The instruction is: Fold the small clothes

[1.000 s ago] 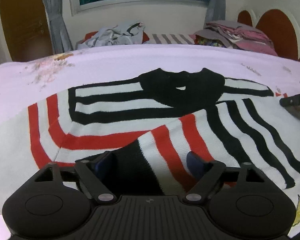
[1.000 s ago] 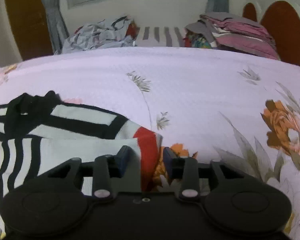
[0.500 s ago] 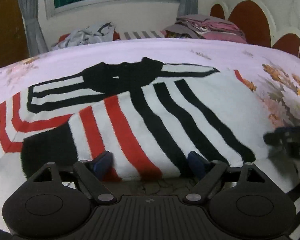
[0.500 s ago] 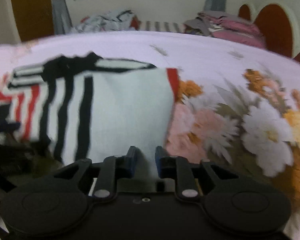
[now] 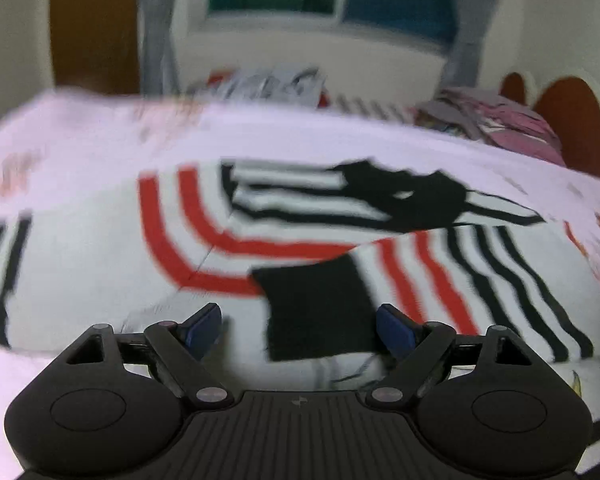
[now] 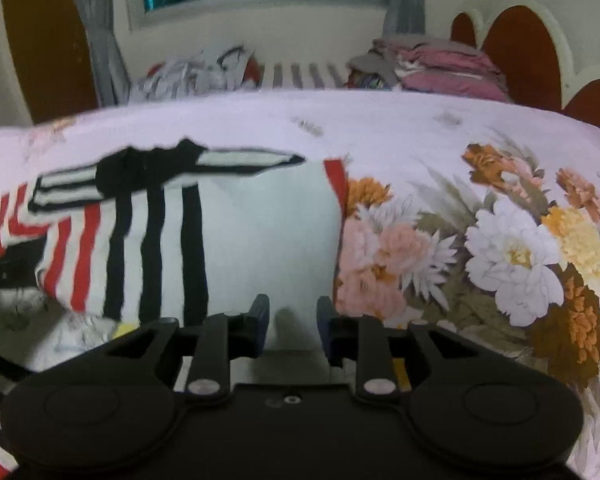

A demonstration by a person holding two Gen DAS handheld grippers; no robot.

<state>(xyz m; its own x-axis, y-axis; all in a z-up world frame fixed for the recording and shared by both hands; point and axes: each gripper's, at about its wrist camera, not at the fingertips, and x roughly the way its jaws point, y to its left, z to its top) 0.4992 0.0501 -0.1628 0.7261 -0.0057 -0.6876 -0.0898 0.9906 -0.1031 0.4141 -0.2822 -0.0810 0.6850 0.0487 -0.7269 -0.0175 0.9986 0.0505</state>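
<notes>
A white sweater with red and black stripes (image 5: 100, 256) lies flat on the floral bedsheet (image 6: 420, 132). One sleeve with a black cuff (image 5: 320, 312) is folded across its body. My left gripper (image 5: 298, 326) is open and empty, low over the sweater just in front of the cuff. My right gripper (image 6: 290, 320) is open with a narrow gap, over the sweater's white folded part (image 6: 260, 240) near its right edge. The sweater's black collar (image 6: 148, 168) shows at the far side.
A stack of folded pink and grey clothes (image 6: 440, 64) sits at the far right of the bed. A heap of unfolded clothes (image 6: 196, 72) lies at the far middle. A brown scalloped headboard (image 6: 540, 48) stands at the right. A window and curtains are behind.
My left gripper has swung left and pulled back; the folded sleeve lies released on the sweater. My right gripper has opened slightly and let go of the cloth.
</notes>
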